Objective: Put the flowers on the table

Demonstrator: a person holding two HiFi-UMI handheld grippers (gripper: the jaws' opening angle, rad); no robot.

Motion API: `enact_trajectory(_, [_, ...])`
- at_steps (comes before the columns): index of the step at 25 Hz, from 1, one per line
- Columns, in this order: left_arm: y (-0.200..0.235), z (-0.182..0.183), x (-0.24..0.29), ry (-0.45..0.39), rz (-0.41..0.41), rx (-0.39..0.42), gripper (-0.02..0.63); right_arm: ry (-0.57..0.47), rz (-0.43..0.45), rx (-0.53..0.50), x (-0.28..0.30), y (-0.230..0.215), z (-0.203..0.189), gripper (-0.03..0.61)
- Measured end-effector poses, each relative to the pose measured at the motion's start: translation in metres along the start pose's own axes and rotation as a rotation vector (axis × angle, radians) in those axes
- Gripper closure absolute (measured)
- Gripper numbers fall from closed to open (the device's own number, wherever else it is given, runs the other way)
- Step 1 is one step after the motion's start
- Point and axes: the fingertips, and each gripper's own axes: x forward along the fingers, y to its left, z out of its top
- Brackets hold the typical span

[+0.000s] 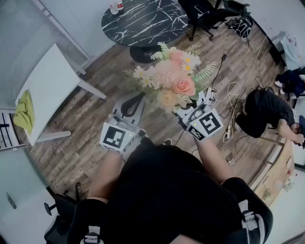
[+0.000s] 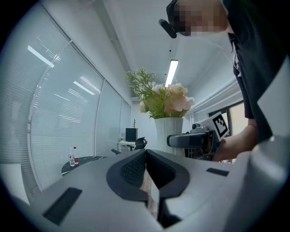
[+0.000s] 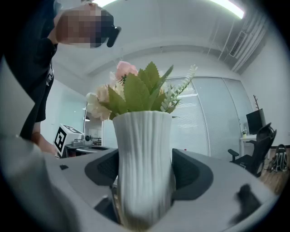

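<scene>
A bouquet of pink, peach and white flowers point(image 1: 172, 78) stands in a ribbed white vase point(image 3: 144, 163). My right gripper point(image 3: 145, 176) is shut on the vase body, one dark pad on each side, and holds it upright in the air above the wood floor. In the head view the blooms hide the vase and the right gripper's point(image 1: 190, 110) jaws. My left gripper point(image 1: 133, 102) hangs just left of the bouquet with nothing in it. Its pads meet in the left gripper view point(image 2: 146, 170), which also shows the vase point(image 2: 168, 131) and the right gripper point(image 2: 195, 140) beside it.
A round black marble table point(image 1: 143, 21) with bottles point(image 1: 114, 7) stands ahead. A white table point(image 1: 47, 86) with a yellow-green cloth point(image 1: 24, 112) is at the left. Office chairs point(image 1: 209, 14), floor cables point(image 1: 228, 95) and a crouching person point(image 1: 267, 112) are at the right.
</scene>
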Motion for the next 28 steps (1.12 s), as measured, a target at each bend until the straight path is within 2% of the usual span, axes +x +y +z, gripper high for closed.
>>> enact_trajectory(7, [-0.010,-0.006,-0.009,0.007,0.003,-0.005,0.600,0.007,0.003,0.018,-0.011,0.010,-0.007,0.219])
enact_trajectory(14, [0.000,-0.005,-0.015,0.002,-0.003,-0.008,0.600,0.014,0.011,0.033,-0.004,0.016,-0.011,0.219])
enact_trajectory(28, [0.047,-0.009,-0.020,-0.016,-0.072,-0.005,0.600,0.019,-0.041,-0.006,0.041,0.025,-0.012,0.219])
